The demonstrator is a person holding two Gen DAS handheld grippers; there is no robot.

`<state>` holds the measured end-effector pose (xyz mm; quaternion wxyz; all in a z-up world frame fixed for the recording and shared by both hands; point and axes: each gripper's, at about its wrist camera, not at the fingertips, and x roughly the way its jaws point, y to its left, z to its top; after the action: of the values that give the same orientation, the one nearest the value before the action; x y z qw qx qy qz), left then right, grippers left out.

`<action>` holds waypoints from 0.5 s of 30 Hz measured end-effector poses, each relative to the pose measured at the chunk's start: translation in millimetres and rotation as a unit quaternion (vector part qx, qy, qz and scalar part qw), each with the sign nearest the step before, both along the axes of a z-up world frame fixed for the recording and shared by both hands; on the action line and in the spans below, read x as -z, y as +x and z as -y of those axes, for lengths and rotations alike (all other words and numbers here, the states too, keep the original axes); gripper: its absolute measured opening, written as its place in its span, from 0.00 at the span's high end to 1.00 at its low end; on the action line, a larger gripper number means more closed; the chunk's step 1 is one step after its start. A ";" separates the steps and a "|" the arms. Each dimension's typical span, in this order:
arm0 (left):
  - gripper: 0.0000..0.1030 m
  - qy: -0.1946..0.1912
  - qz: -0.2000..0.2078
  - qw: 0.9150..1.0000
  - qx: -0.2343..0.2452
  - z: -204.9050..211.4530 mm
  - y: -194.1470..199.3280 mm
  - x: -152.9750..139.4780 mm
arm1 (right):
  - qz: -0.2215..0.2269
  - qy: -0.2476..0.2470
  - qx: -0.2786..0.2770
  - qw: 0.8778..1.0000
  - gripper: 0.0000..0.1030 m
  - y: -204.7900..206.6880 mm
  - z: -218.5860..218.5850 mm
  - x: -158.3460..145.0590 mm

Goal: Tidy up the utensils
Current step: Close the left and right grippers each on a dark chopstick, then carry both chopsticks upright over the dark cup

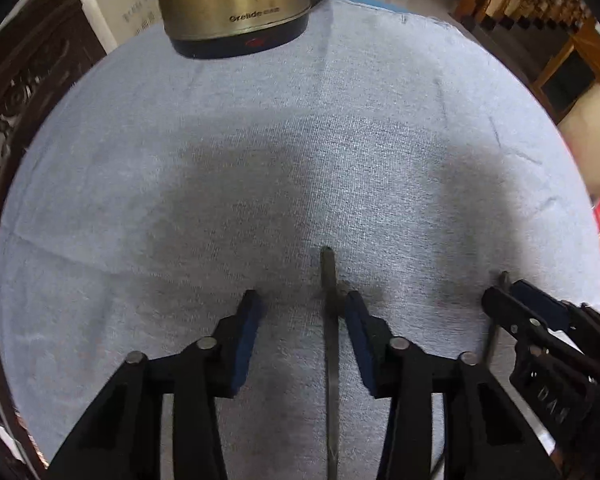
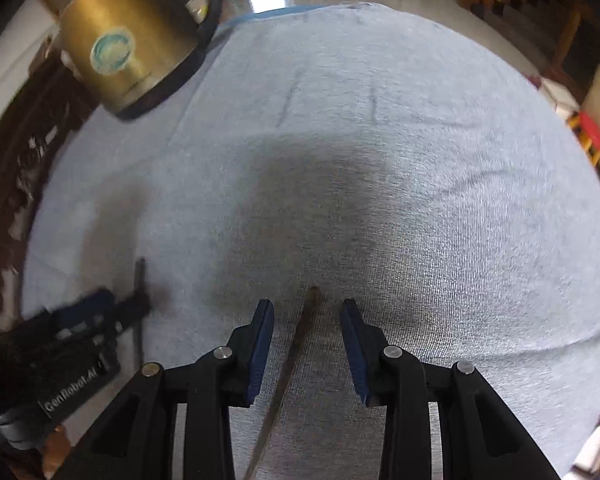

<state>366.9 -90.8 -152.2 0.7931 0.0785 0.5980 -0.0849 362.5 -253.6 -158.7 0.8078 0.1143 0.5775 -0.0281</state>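
Grey cloth [image 1: 340, 160] covers the bench; left gripper [image 1: 304, 308] and right gripper [image 2: 306, 316], jaws apart, each straddle a chopstick [image 1: 329, 320] [image 2: 296, 344].

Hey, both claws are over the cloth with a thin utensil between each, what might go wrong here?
1. Each utensil lies flat on the soft cloth; closing may pinch fabric or miss.
2. The left utensil sits near one finger, so the left claw may knock it aside.
3. The right claw is close; they could collide.
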 end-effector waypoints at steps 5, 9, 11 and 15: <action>0.93 0.000 0.018 0.999 0.027 12.7 -6.3 -2.0 | 0.019 -0.053 -0.029 0.998 0.88 -5.7 -22.2 1.6; 0.95 -0.005 0.038 0.999 0.023 7.8 -18.6 -6.2 | 0.045 -0.025 -0.036 0.998 0.93 -13.3 -26.2 2.4; 0.95 -0.014 0.063 0.998 0.017 -1.5 -32.1 -17.6 | 0.069 0.010 -0.034 0.997 0.94 -23.3 -20.0 -1.0; 0.95 -0.053 0.118 0.992 0.010 -27.7 -57.0 -59.2 | 0.146 0.040 -0.029 0.988 0.94 -56.4 -0.6 -24.8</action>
<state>309.9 -63.1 -93.1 0.8604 0.0515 0.4939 -0.1145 306.1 -253.0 -133.9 0.8788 0.1330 0.4568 0.0356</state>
